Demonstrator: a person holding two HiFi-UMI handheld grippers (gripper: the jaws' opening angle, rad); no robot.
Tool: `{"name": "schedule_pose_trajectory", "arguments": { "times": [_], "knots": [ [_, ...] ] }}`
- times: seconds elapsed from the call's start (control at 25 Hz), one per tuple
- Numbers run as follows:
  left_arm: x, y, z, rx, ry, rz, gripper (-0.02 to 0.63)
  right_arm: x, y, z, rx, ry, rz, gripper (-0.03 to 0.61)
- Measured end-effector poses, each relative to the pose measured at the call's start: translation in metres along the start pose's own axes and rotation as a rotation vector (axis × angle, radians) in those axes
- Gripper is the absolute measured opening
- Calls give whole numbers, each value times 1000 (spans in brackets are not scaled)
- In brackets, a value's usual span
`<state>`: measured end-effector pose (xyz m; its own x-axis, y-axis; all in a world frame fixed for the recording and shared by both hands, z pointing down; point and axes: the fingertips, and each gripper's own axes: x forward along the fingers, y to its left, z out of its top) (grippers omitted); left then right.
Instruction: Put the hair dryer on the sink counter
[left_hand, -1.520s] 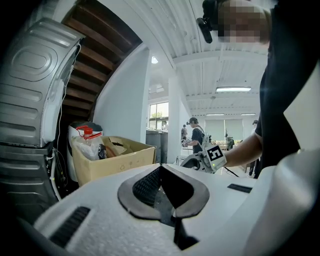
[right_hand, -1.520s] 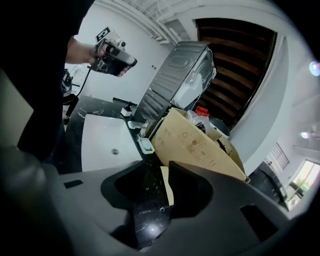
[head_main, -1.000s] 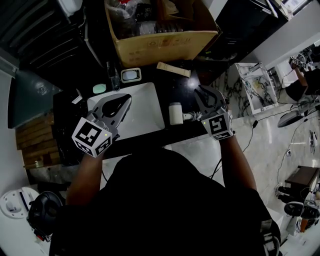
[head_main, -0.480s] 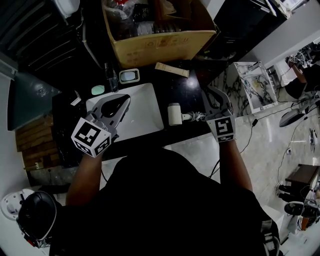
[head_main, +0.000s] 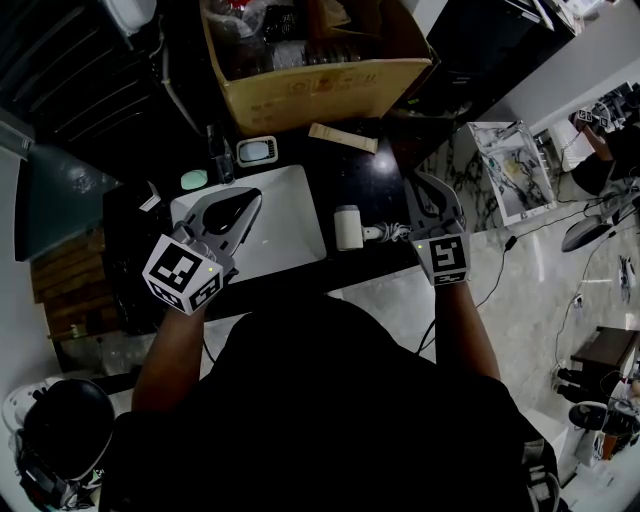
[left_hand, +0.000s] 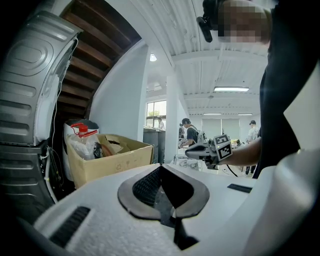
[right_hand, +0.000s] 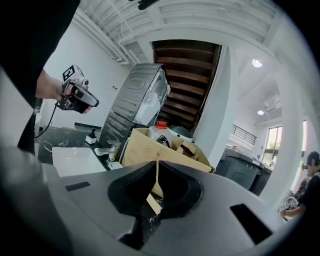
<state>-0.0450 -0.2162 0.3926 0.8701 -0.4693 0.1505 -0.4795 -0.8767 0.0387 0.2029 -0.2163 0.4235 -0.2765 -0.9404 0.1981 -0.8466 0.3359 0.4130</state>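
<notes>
You are holding the left tongs over the front left part of the white basin, and their jaws are pressing together with nothing between them. You are holding the right tongs over the right end of the dark tabletop. Their jaws have just been closing and are now lying together, also on nothing. Both tongs are pointing toward the back of the tabletop.

The hair dryer is lying on the tabletop just to the right of the basin. It is sitting between the two tongs, nearer the right ones and apart from both. Its cord is trailing to the right and bunching just beside the right tongs; whether the two are touching, you cannot tell.

Behind the dryer, a beige tube is lying across the tabletop. Farther back, a cardboard box full of loose items is filling the rear edge. To the left of the tube, a small white dish is sitting at the basin's back rim. A dark bottle is standing beside the dish, and a pale green soap is lying by the basin's left corner.
</notes>
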Motion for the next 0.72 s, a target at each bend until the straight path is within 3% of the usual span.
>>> {"name": "schedule_pose_trajectory", "arguments": {
  "times": [0.72],
  "knots": [
    [5,0,-2,-2,7,17,15,6,-8,-11,21,15,1,18]
  ]
}}
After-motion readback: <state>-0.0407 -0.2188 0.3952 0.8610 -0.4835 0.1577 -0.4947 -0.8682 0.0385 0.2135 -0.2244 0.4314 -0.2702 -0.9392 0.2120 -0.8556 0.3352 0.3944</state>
